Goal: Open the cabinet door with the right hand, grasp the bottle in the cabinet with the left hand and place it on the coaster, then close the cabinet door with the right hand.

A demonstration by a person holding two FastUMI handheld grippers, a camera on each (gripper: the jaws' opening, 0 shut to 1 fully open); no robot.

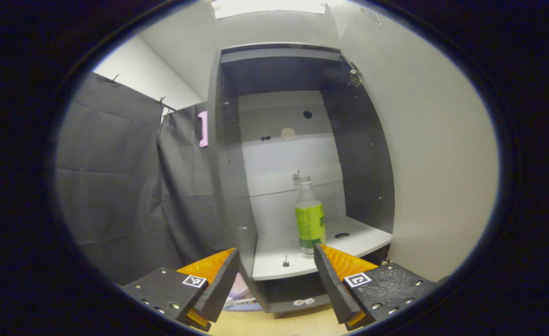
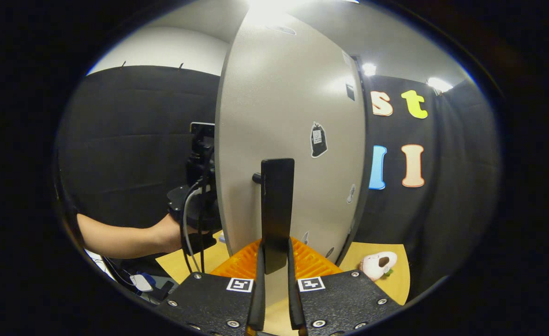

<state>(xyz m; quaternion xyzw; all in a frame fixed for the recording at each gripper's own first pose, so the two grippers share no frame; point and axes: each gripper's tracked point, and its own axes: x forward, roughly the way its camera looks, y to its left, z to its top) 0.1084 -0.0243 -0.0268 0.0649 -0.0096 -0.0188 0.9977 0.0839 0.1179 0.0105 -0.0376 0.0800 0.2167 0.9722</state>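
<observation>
Left gripper view: my left gripper [image 1: 274, 280] hangs with its jaws spread wide, gripping nothing. Ahead of them stands the open cabinet [image 1: 225, 186]. The bottle [image 1: 310, 219], clear with a green label, stands upright on the cabinet's white shelf [image 1: 274, 268], just beyond my right-hand jaw and apart from it. The open door [image 1: 438, 163] rises to the right of my jaws.

Right gripper view: my right gripper [image 2: 274, 266] has its jaws clenched on the door's black handle [image 2: 277, 205], which stands upright between them. To their left, a hand [image 2: 172, 233] holds the other gripper, partly hidden by the door edge. A plush toy [image 2: 378, 265] lies on the table [image 2: 396, 280] to their right.
</observation>
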